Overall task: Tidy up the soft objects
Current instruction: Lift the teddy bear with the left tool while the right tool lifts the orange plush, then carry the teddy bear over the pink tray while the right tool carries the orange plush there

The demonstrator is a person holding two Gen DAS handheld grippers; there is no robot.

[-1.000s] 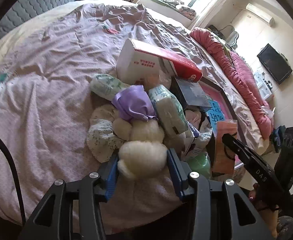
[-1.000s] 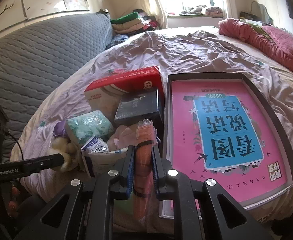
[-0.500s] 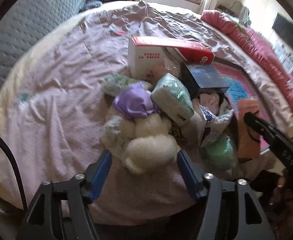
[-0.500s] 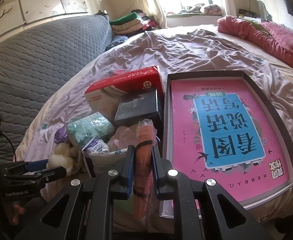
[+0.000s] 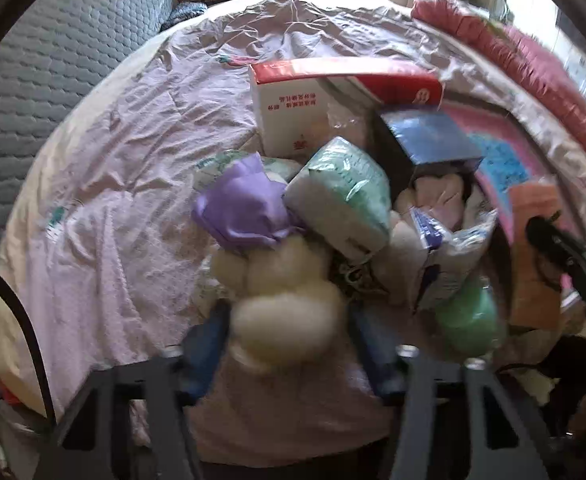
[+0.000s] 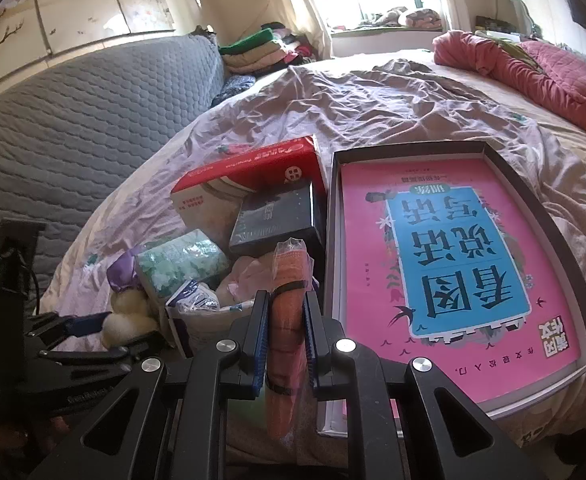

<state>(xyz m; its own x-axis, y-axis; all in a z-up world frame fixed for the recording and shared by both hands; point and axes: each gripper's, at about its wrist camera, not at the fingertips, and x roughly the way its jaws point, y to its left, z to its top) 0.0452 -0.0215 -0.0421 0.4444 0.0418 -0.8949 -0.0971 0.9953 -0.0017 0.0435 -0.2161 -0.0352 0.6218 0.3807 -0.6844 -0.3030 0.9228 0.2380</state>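
Sorting looks barely begun. The left tool (image 5: 289, 344) is closing around the cream plush toy (image 5: 289, 320) at its tips; the right tool (image 6: 287, 336) clenches an orange wrapped cloth (image 6: 289, 280). Beyond, the pile's tissue packs (image 5: 341, 196) remain unsorted on the bed (image 5: 113, 160).

Black-framed grippers (image 6: 287, 336), blue finger pads (image 6: 260, 342), silver screws, perhaps white lettering.

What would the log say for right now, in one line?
left gripper: closing around plush toy | right gripper: shut on orange packet | pile on bed: unsorted
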